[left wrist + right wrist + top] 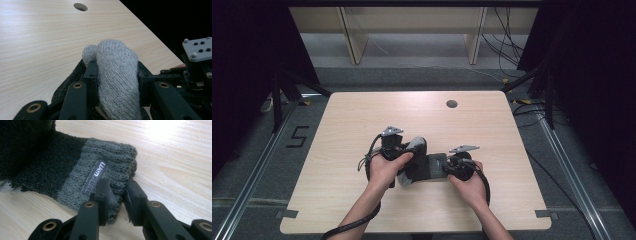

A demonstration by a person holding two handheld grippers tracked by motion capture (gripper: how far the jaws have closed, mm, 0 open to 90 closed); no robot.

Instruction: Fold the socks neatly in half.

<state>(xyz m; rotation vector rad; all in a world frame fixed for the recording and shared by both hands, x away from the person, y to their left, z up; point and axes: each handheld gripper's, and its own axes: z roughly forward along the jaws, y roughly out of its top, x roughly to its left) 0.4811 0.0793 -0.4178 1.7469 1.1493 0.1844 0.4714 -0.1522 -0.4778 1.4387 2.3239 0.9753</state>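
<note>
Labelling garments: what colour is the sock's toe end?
Light grey knit on the sock, clearest in the left gripper view between the jaws.

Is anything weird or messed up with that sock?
Nothing looks torn or spilled. The sock is just doubled over: the left gripper pinches its light grey toe end, folded back above the dark middle, while the right gripper clamps the ribbed cuff on the table.

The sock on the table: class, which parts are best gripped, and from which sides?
Grip the sock at its two ends. It lies lengthwise between the hands, so the left gripper takes the bunched light grey toe and the right gripper takes the ribbed cuff edge from the opposite end, where the knit folds thick enough to pinch.
</note>
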